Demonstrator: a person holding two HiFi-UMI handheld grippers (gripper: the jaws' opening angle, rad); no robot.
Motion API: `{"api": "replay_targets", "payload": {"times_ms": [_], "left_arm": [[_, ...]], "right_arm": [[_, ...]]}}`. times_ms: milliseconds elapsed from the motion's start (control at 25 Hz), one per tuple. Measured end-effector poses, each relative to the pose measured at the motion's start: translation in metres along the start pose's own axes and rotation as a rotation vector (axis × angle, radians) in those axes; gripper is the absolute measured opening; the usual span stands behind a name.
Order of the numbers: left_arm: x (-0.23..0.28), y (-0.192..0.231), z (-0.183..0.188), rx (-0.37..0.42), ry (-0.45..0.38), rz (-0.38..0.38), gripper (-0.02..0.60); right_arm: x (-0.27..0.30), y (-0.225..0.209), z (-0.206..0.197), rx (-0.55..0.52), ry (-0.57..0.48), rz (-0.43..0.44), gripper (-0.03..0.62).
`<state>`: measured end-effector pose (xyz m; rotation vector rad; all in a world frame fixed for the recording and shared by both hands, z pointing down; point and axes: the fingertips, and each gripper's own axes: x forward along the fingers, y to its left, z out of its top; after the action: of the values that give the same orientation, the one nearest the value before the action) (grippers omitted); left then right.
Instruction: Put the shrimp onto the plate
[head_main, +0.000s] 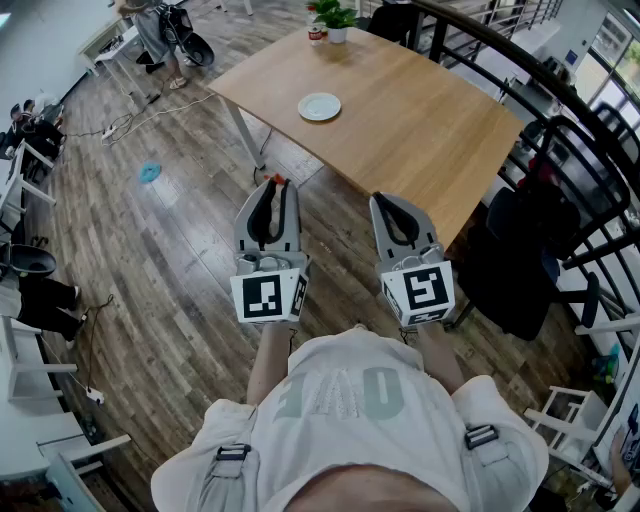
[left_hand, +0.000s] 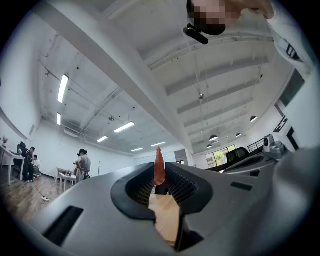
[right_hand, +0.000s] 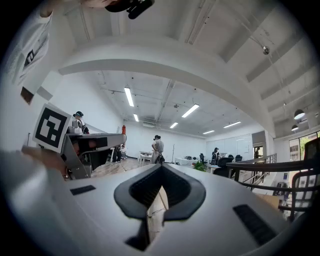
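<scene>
A small orange shrimp (left_hand: 159, 165) sticks out between the tips of my left gripper (head_main: 274, 187), which is shut on it; in the head view the shrimp (head_main: 278, 180) shows as an orange speck at the jaw tips. My right gripper (head_main: 386, 203) is shut with nothing between its jaws, and both are held in the air short of the table. A white plate (head_main: 319, 106) lies on the wooden table (head_main: 420, 130), well beyond both grippers. In the right gripper view the left gripper (right_hand: 102, 141) shows at the left with the orange shrimp (right_hand: 124, 129) at its tip.
A potted plant (head_main: 337, 20) and a small can (head_main: 317, 34) stand at the table's far edge. Black chairs (head_main: 545, 240) and a railing (head_main: 520, 60) lie to the right. A blue disc (head_main: 150, 171) lies on the wood floor; people stand at the far left.
</scene>
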<state>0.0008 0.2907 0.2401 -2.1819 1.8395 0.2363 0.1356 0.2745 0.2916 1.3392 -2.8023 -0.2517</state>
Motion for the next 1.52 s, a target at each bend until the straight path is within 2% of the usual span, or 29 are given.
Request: {"api": "replay_targets", "payload": {"times_ms": [200, 360, 520, 640, 920, 1240, 1520], "left_arm": [[0.005, -0.010, -0.002, 0.013, -0.010, 0.016, 0.074], [0.011, -0.017, -0.003, 0.010, 0.011, 0.001, 0.074], [0.007, -0.011, 0.004, 0.036, -0.007, 0.008, 0.074], [0.005, -0.018, 0.000, 0.022, 0.001, 0.017, 0.074], [-0.003, -0.005, -0.005, 0.031, 0.008, 0.086, 0.074], [-0.010, 0.004, -0.023, 0.031, 0.031, 0.160, 0.074], [0.018, 0.032, -0.043, 0.015, 0.045, 0.186, 0.074]], "right_arm": [[-0.001, -0.013, -0.006, 0.003, 0.000, 0.014, 0.018], [-0.006, -0.022, -0.013, 0.012, 0.017, -0.010, 0.018], [0.003, -0.013, -0.008, 0.032, -0.014, 0.024, 0.018], [0.000, -0.016, -0.008, 0.030, -0.027, 0.047, 0.018], [0.010, -0.009, -0.013, 0.024, -0.031, 0.091, 0.020], [0.017, -0.015, -0.043, 0.066, 0.031, 0.143, 0.020], [0.059, -0.022, -0.052, 0.074, 0.045, 0.153, 0.020]]}}
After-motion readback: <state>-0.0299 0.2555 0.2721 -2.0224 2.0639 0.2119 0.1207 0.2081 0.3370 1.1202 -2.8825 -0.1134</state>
